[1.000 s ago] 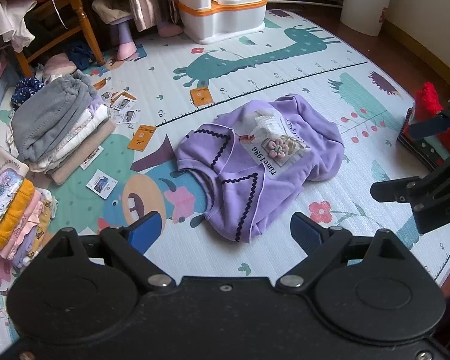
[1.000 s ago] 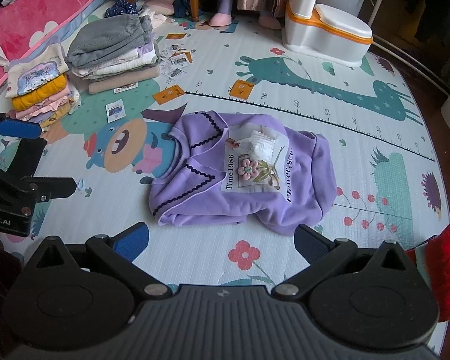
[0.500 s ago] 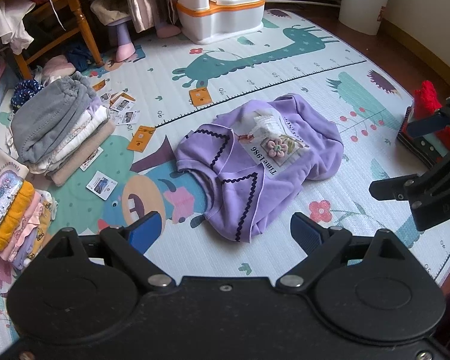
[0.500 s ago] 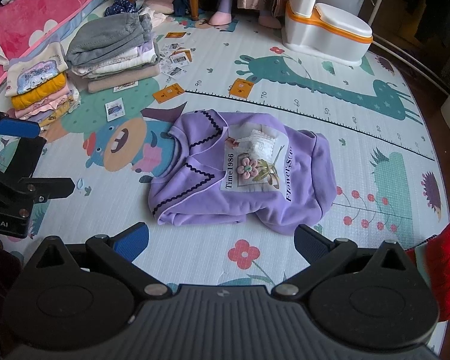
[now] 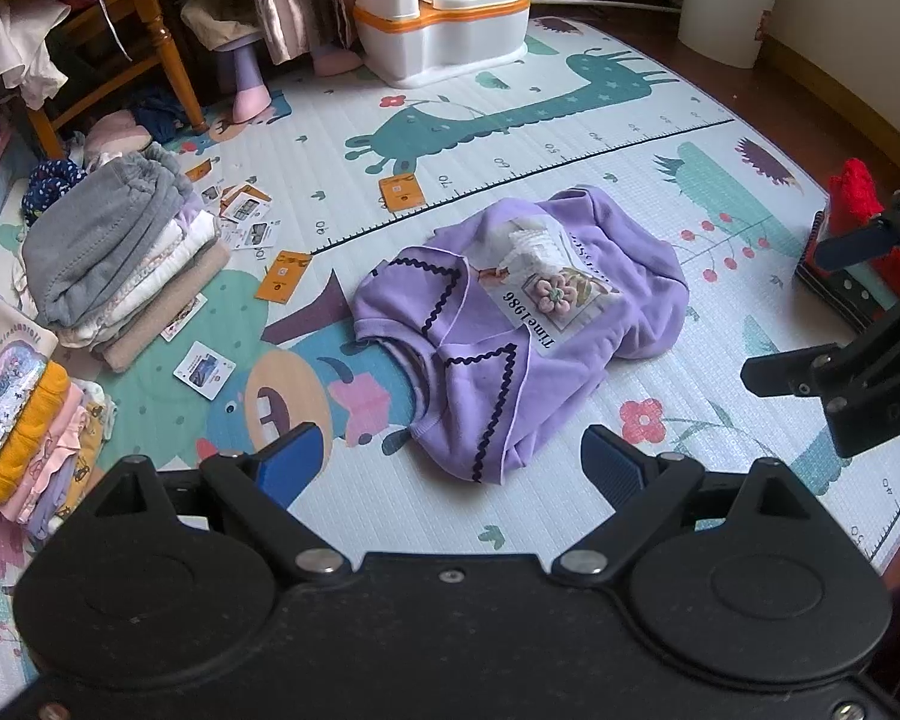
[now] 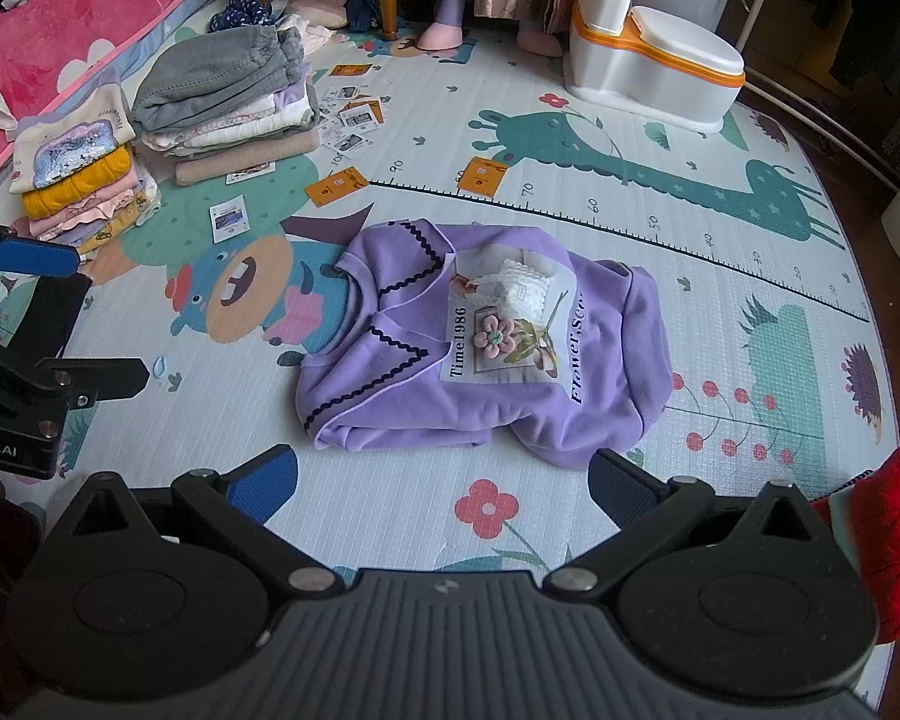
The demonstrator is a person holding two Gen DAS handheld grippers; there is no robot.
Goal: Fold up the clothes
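Both our grippers, left gripper [image 5: 447,459] and right gripper [image 6: 444,477], hang spread and empty, with the purple sweatshirt [image 6: 486,354] on the play mat [image 6: 660,192] at twelve o'clock, its long axis three-to-nine, neither nearer.

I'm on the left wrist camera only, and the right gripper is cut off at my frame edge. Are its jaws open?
Observer: Yes. In the right wrist view the right gripper has its jaws spread wide and empty, just short of the purple sweater.
Operator: What's the lettering beside Time1986? It's foreshortened here.
Observer: It reads "Flower,Sce", and a fold hides the rest.
Operator: Anything loose hidden behind the left gripper?
Observer: A small blue loop lies on the play mat, apart from the sweater.
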